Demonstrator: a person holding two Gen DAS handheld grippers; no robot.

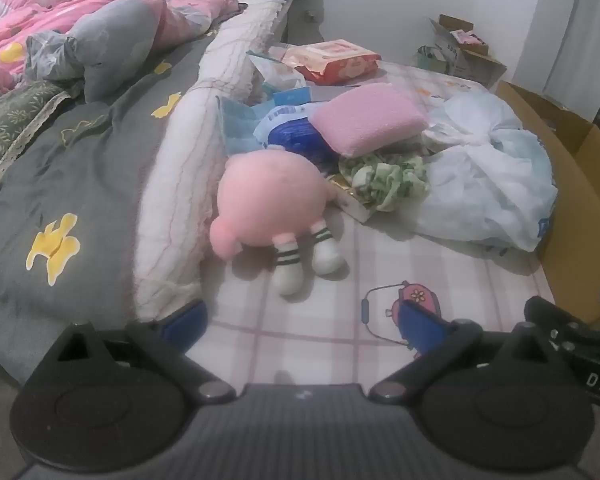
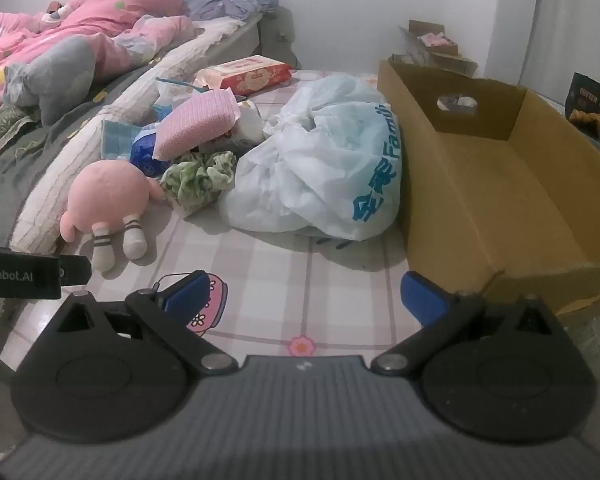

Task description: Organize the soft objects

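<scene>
A round pink plush toy (image 1: 266, 204) with striped white socks lies on the checked sheet (image 1: 320, 320), also seen in the right wrist view as the plush toy (image 2: 108, 196). Behind it rest a pink cushion (image 1: 370, 118), a green-and-white scrunched cloth (image 1: 384, 180) and a white plastic bag (image 1: 488, 184). The same cushion (image 2: 198, 124), cloth (image 2: 198, 178) and bag (image 2: 324, 168) show from the right. My left gripper (image 1: 302, 322) hangs open just short of the toy's feet, nothing between its blue pads. My right gripper (image 2: 306, 294) is open over bare sheet, beside an empty cardboard box (image 2: 500, 184).
A rolled white quilt (image 1: 188, 168) and grey duvet (image 1: 60, 200) border the left side. Pink bedding (image 1: 80, 4) is heaped at the back. A red wipes pack (image 1: 336, 60) and blue packets (image 1: 292, 136) lie behind the cushion. More boxes (image 2: 436, 46) stand by the wall.
</scene>
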